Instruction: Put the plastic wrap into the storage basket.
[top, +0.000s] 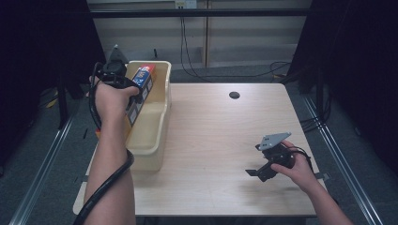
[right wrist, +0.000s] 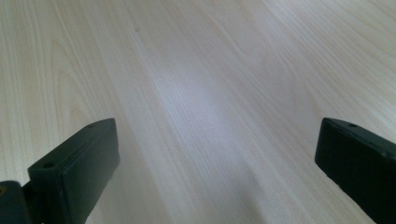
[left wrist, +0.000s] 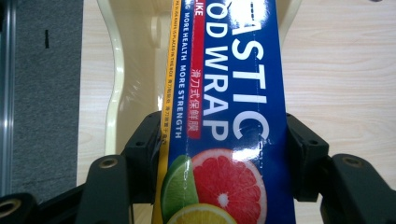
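The left claw [left wrist: 219, 154] is clamped on a long blue box of plastic wrap [left wrist: 224, 93], its 2 jaws pressing the box's narrow sides near one end, so most of the box sticks out ahead of the grip. That long overhang is the likely trouble: the box could swing or slip between the pads, and its far end could catch the wall of the cream tub [top: 157, 117] instead of dropping inside. The box hangs over the tub's far end at the left edge of the bench [top: 220, 140], slanting down into the opening. The right claw [top: 261, 171] rests low over bare bench near the right front corner, jaws wide apart and holding nothing.
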Demonstrator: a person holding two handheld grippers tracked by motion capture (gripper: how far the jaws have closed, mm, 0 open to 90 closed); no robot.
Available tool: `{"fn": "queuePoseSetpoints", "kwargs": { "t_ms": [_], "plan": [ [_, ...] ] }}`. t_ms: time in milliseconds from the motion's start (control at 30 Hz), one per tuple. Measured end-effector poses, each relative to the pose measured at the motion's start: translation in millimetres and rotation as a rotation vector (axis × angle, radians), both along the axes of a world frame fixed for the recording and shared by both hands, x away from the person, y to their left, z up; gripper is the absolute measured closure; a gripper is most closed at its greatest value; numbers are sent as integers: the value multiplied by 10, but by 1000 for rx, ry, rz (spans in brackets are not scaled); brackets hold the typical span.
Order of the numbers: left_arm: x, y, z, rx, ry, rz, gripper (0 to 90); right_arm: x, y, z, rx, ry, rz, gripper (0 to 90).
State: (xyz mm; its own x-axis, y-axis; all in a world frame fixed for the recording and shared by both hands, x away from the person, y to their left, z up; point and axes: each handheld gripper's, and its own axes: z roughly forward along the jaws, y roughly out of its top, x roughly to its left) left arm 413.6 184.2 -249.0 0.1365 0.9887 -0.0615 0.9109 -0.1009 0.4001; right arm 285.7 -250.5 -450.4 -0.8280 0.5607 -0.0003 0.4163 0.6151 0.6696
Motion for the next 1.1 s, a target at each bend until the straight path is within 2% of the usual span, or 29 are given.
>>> {"fn": "queuePoseSetpoints", "kwargs": {
  "t_ms": [400, 1100],
  "plan": [
    [4, 0, -171, -10, 17, 15, 409, -2, 10, -10, 1, 1, 5, 1],
    [21, 16, -366, -28, 56, 48, 409, -4, -9, -7, 10, 2, 5, 1]
  ]
}}
